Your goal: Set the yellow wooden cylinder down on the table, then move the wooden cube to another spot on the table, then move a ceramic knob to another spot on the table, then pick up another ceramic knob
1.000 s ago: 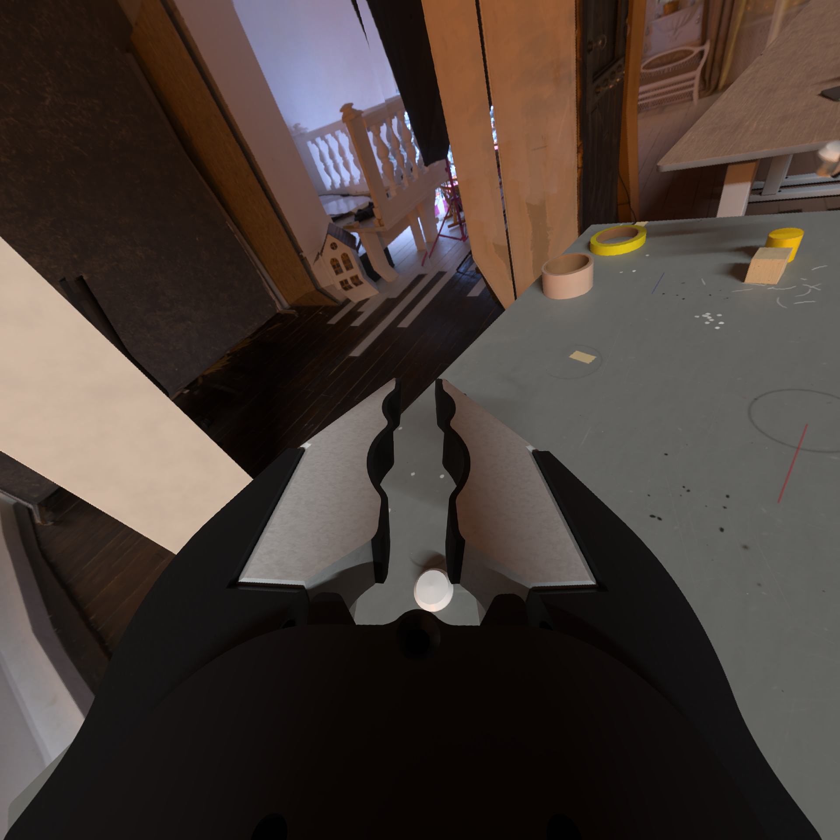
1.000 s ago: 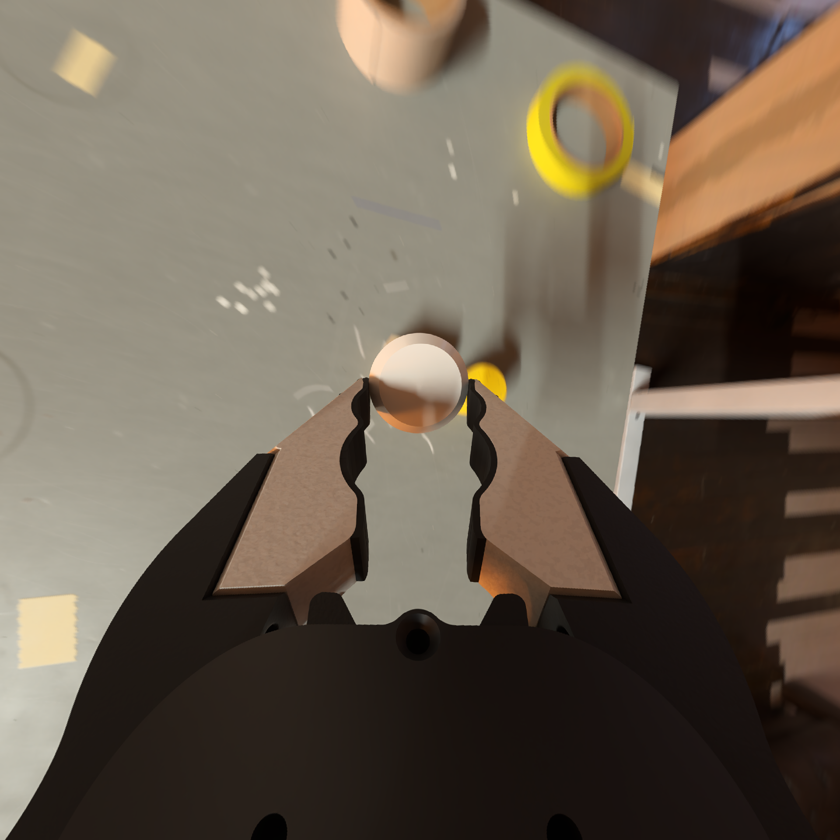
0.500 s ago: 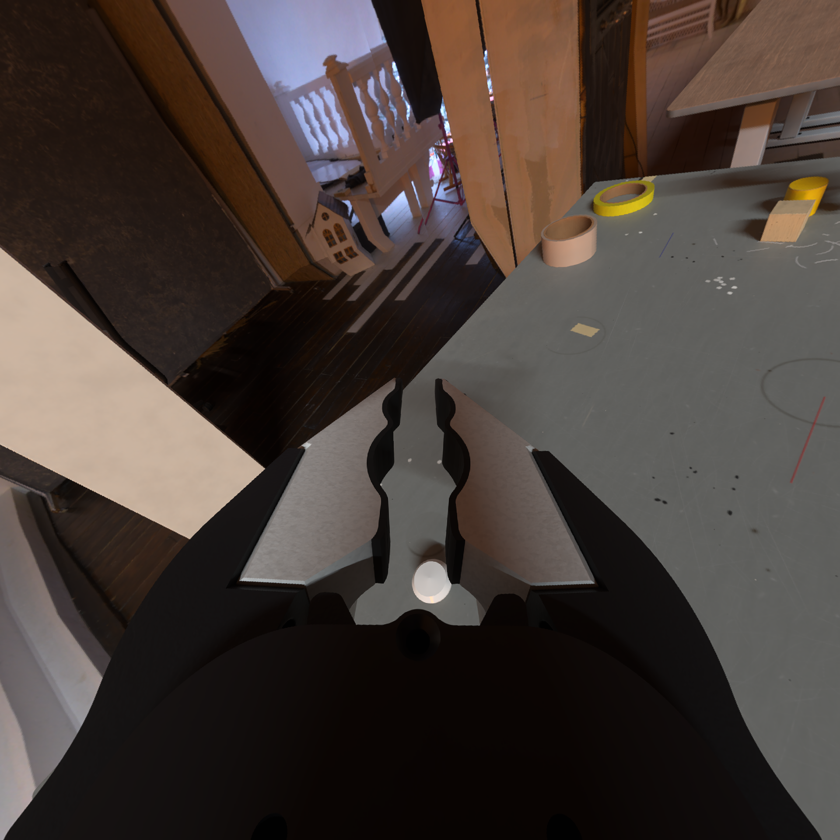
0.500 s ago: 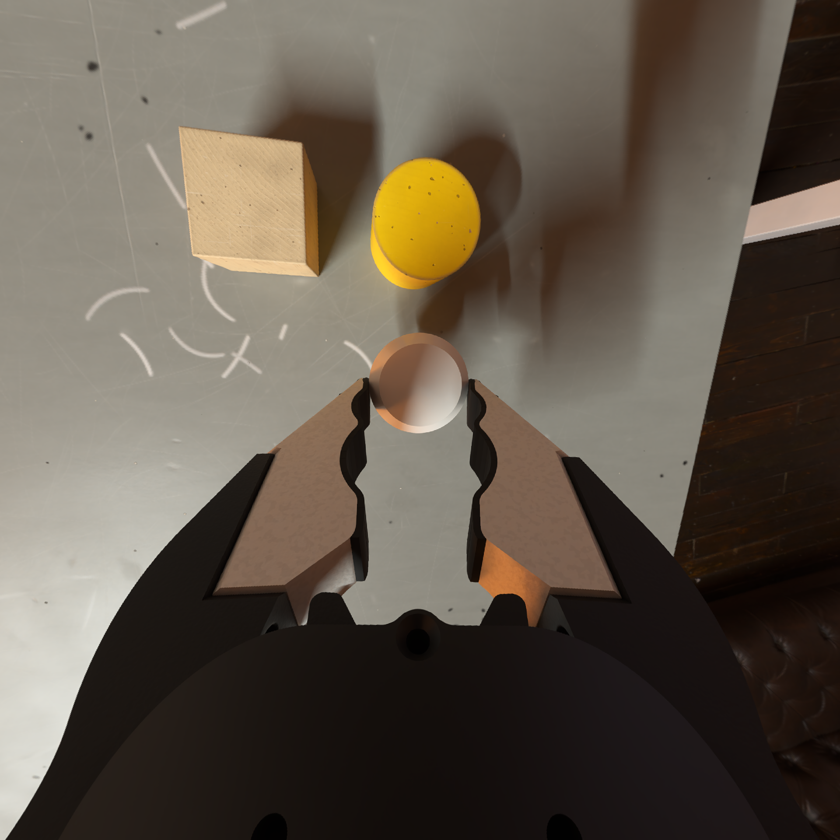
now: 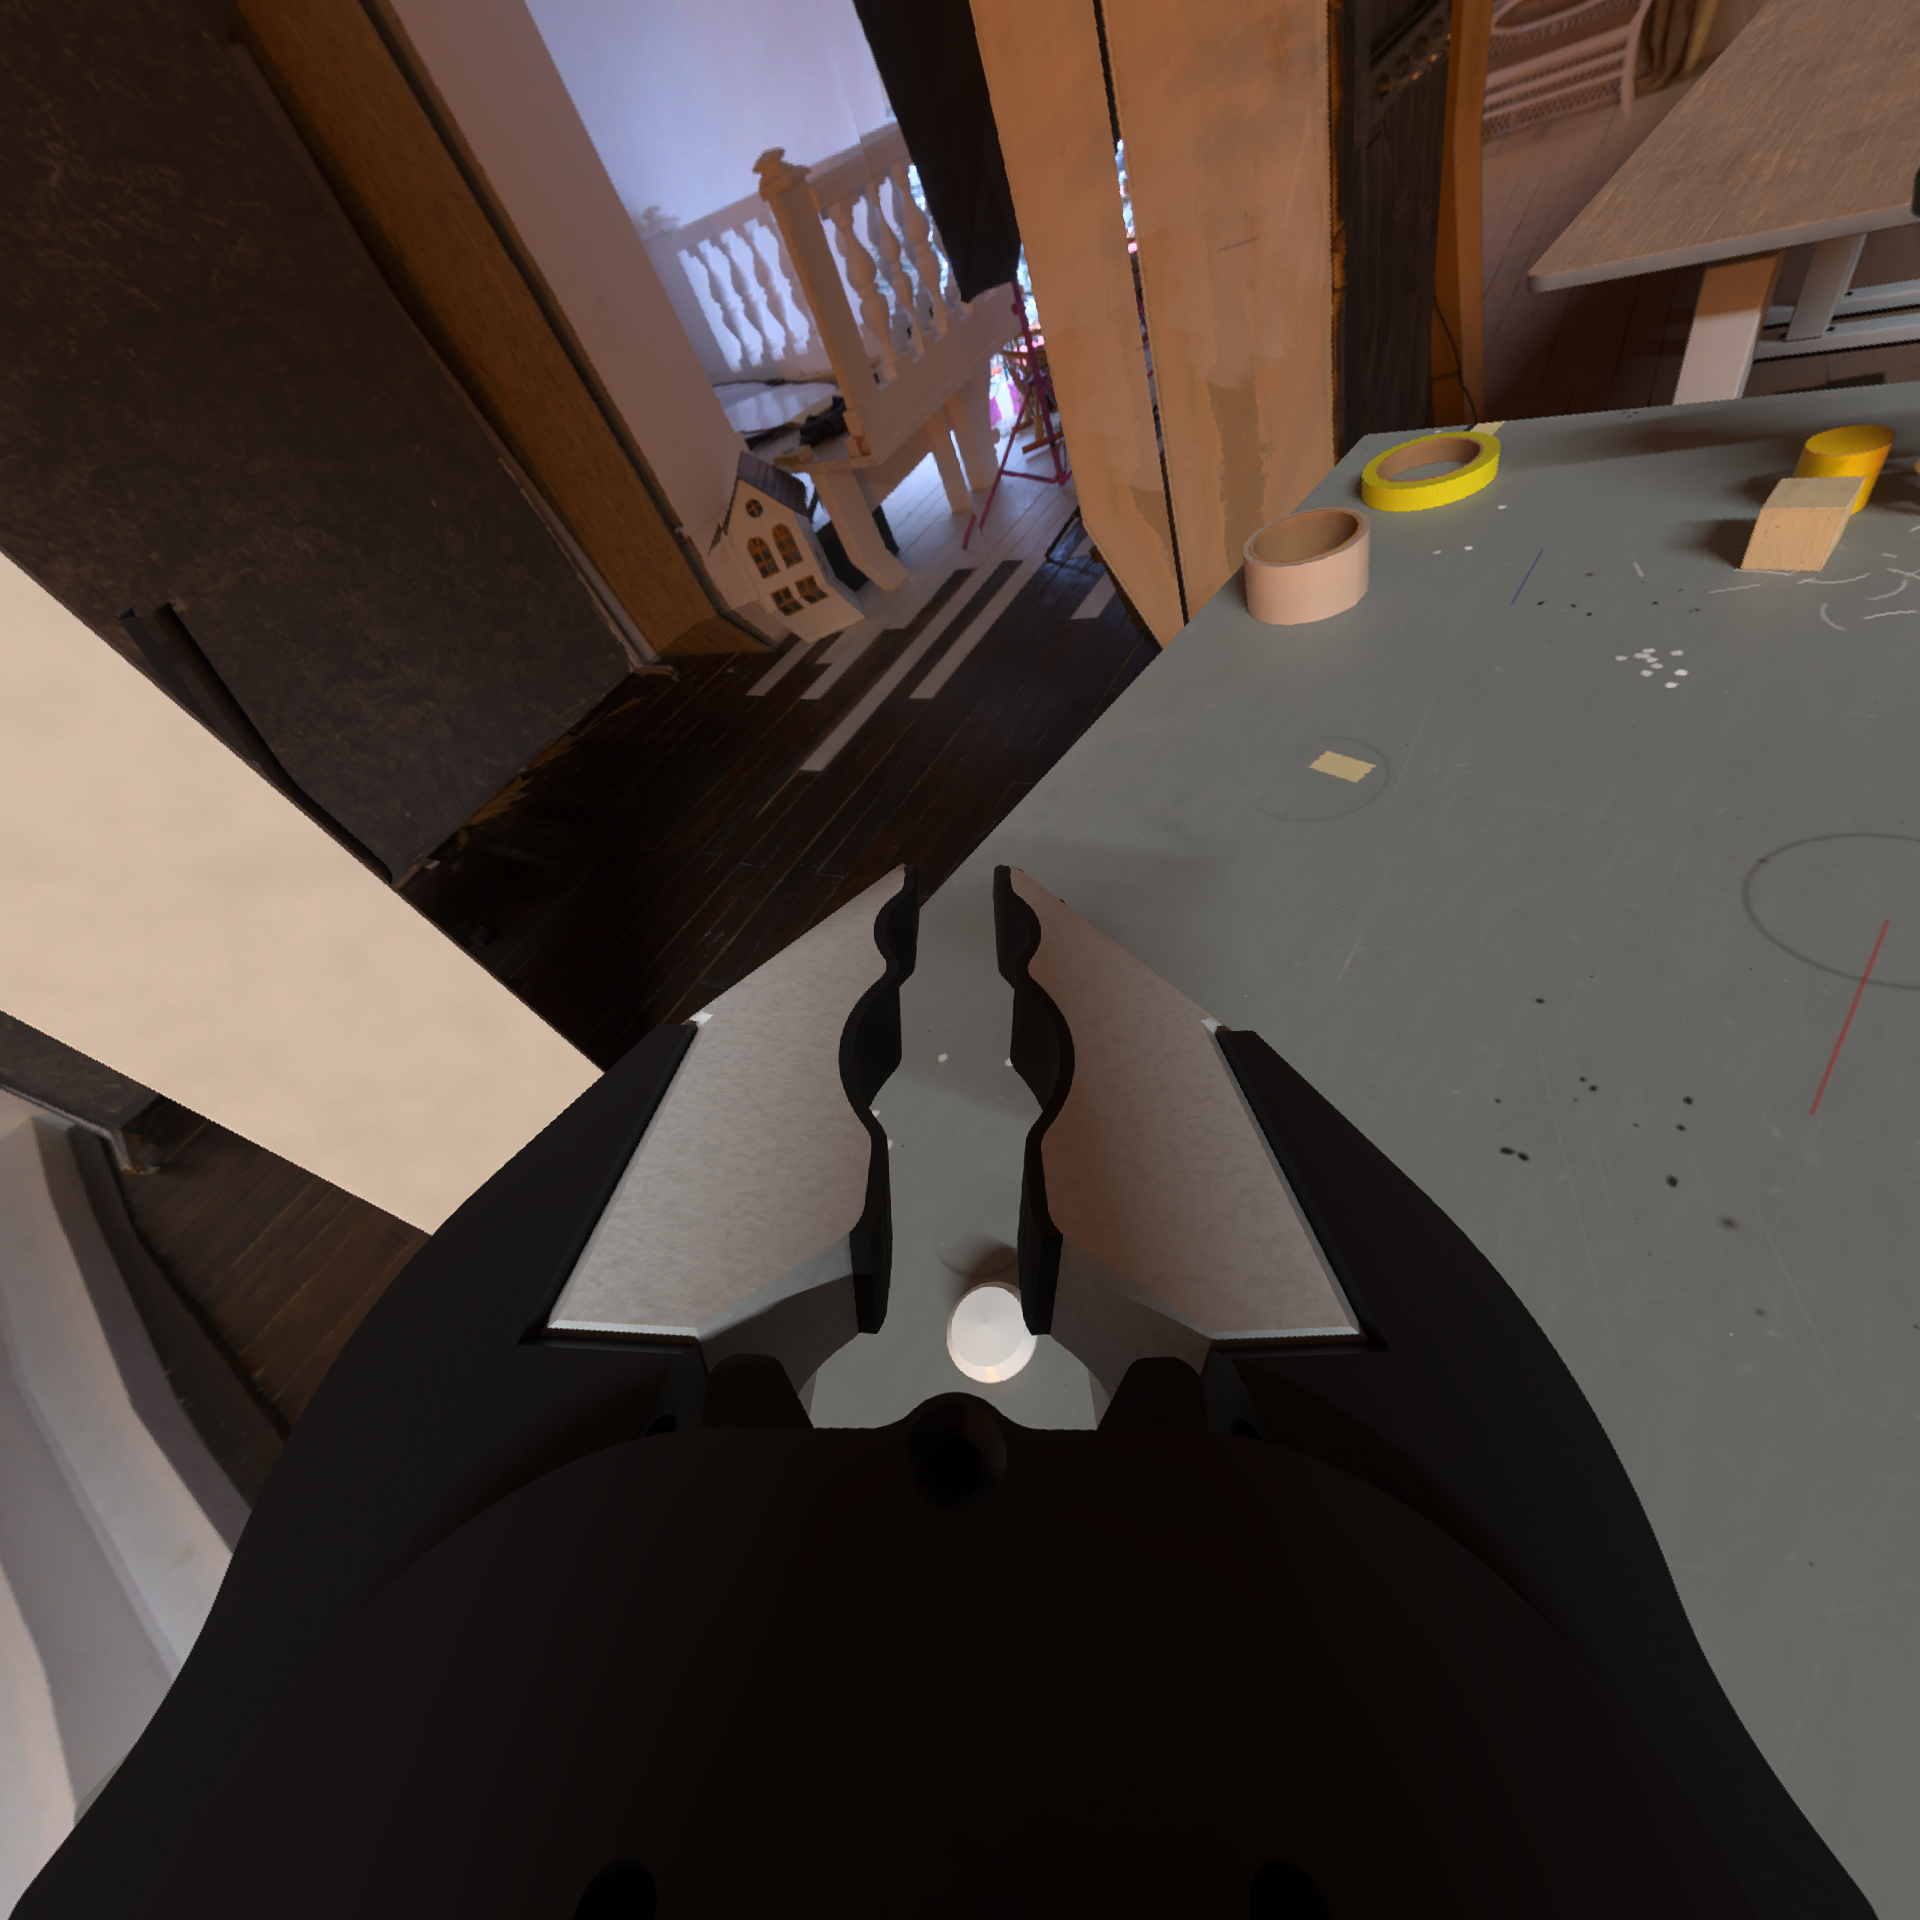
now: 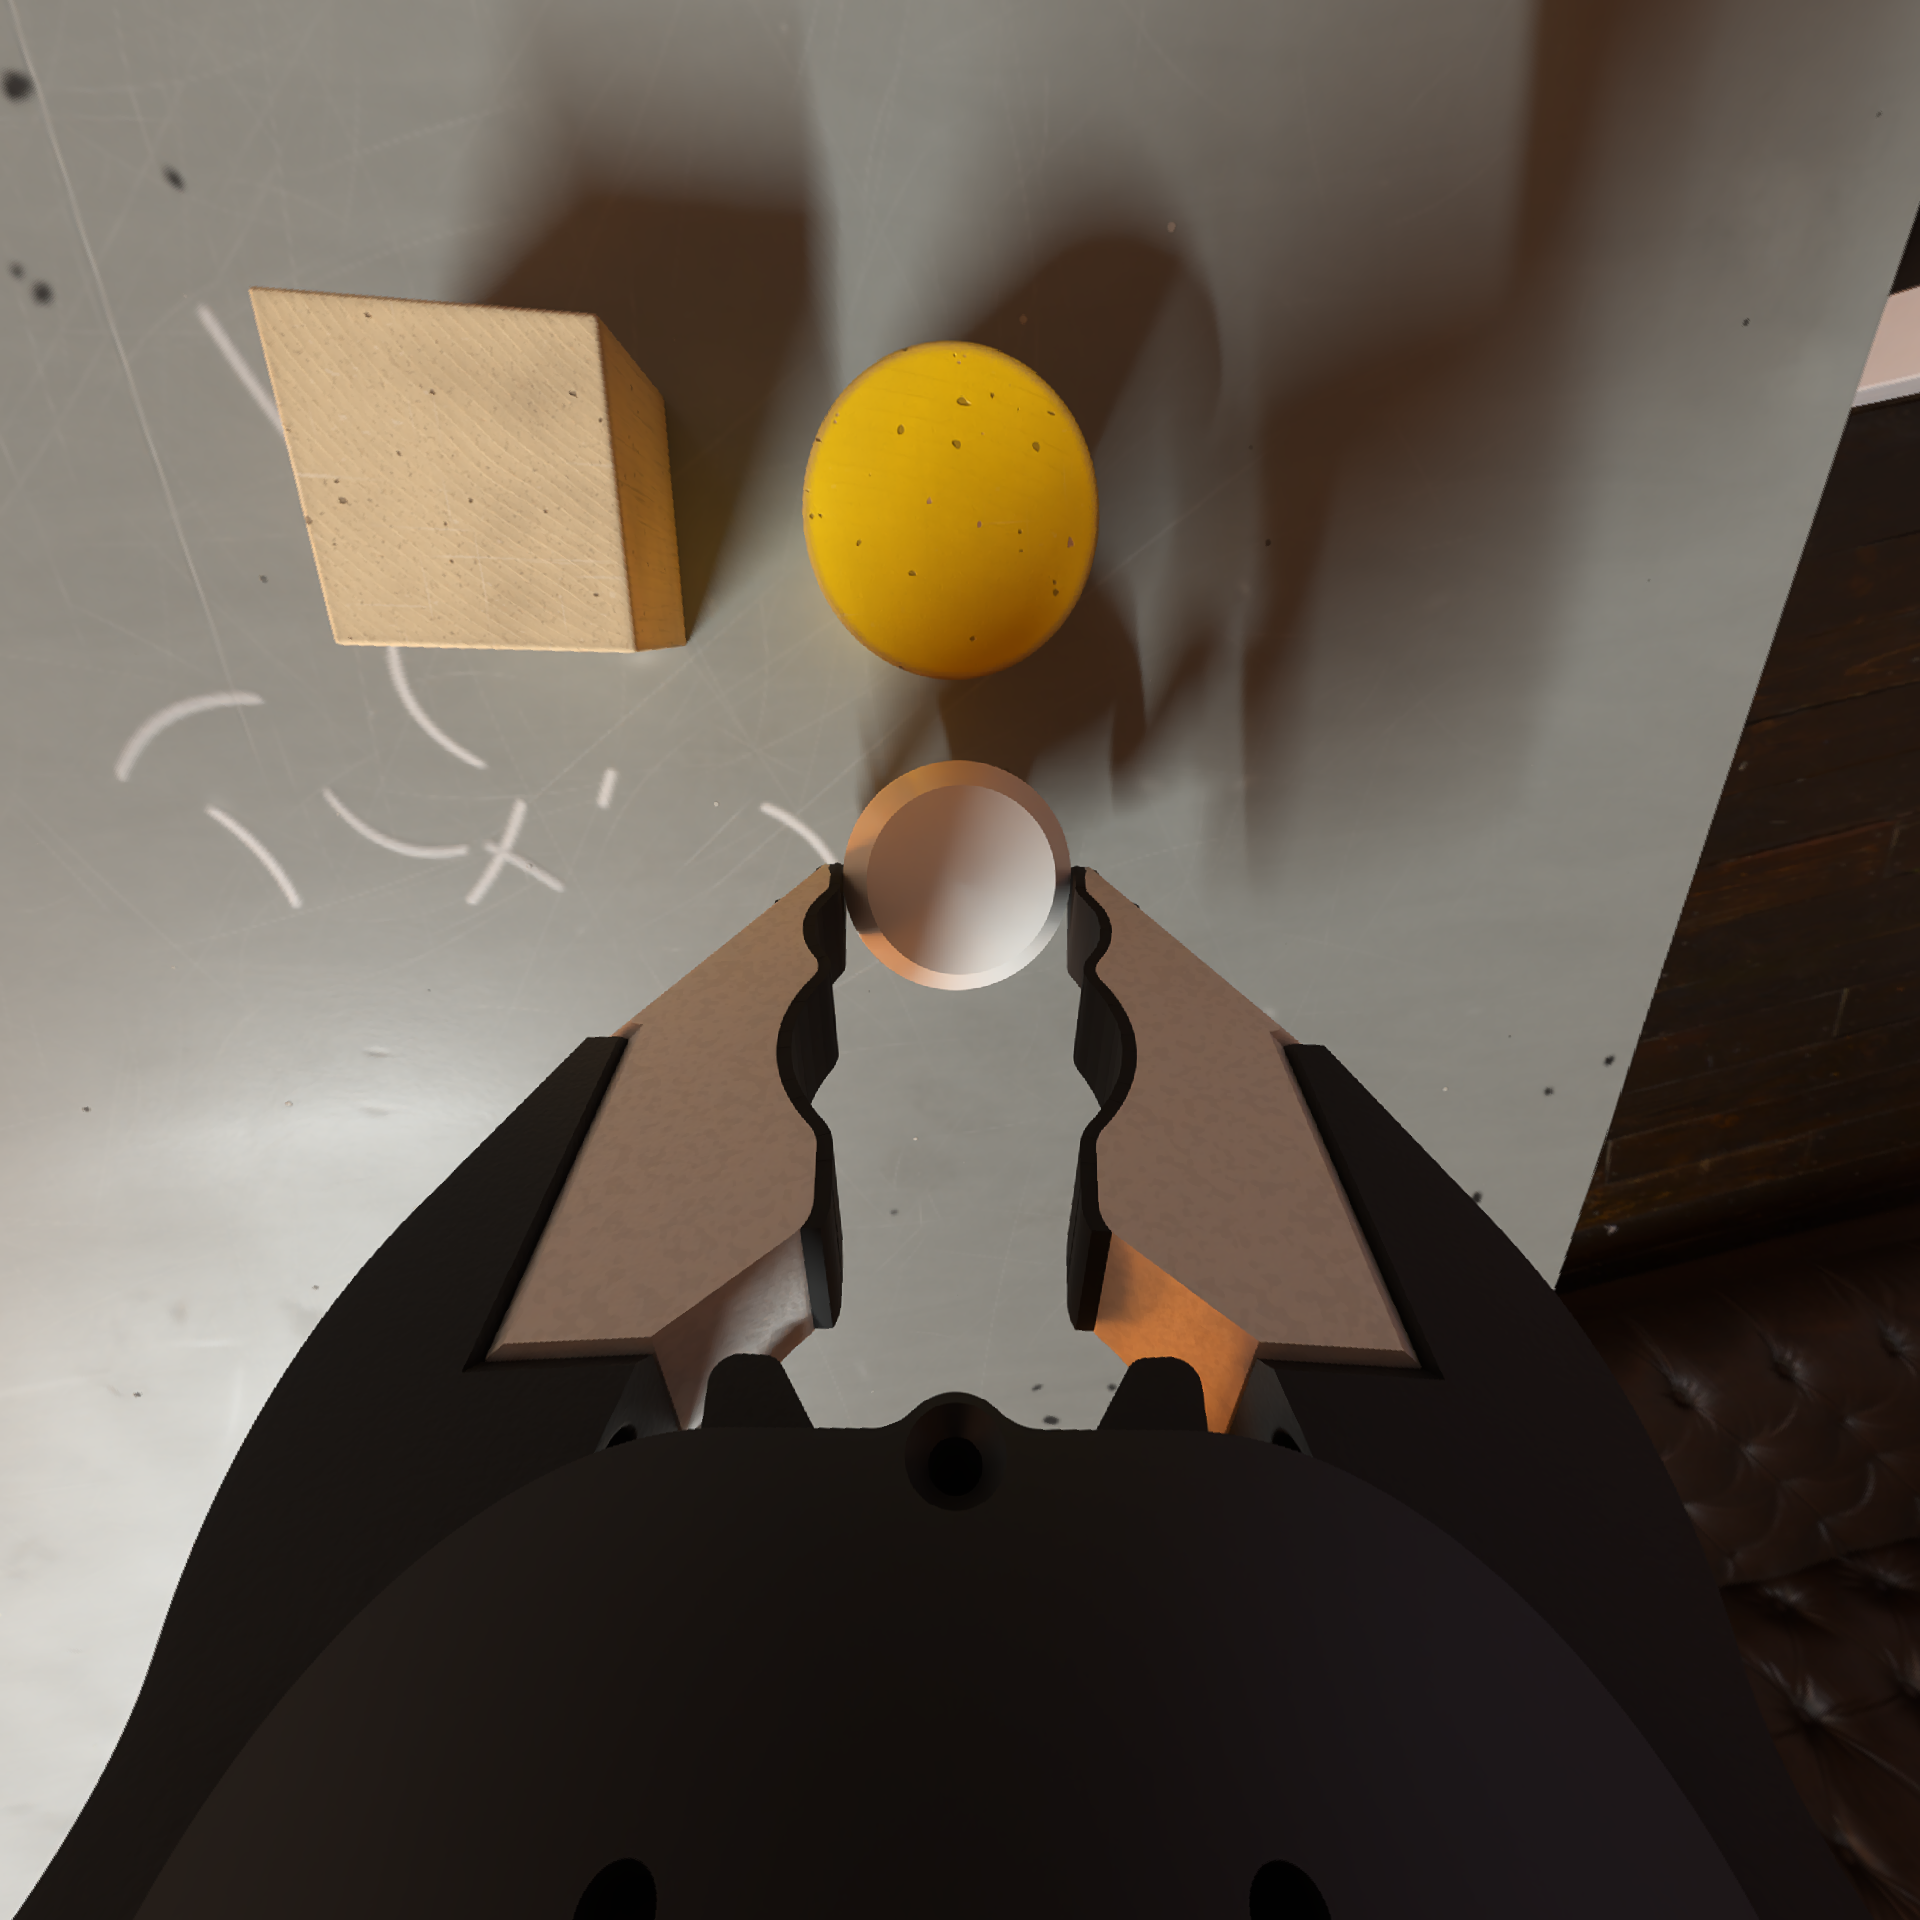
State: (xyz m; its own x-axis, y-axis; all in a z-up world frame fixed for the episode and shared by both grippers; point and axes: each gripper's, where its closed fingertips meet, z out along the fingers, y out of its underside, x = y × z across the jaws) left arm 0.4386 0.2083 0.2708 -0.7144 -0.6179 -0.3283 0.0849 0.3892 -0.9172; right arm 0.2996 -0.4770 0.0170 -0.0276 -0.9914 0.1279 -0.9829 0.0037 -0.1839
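In the right wrist view my right gripper (image 6: 956, 878) is shut on a pale round ceramic knob (image 6: 956, 883), held at the fingertips above the grey table (image 6: 312, 1143). Just beyond it the yellow wooden cylinder (image 6: 951, 509) stands upright, with the wooden cube (image 6: 468, 468) to its left. In the left wrist view my left gripper (image 5: 954, 883) is empty, its fingers a narrow gap apart. A second white ceramic knob (image 5: 990, 1345) stands on the table below, between the finger bases. The cylinder (image 5: 1847, 457) and cube (image 5: 1797, 525) show far right.
A yellow tape roll (image 5: 1432, 473) and a beige tape roll (image 5: 1307, 566) lie near the table's far corner. The table edge (image 6: 1714, 727) runs close on the right of the held knob, with dark floor beyond. Chalk marks lie left of the right gripper.
The right gripper, still holding the knob, swung from over the tape rolls to the cube and cylinder and has come lower, closer to them. The left gripper shifted slightly; its gap is unchanged.
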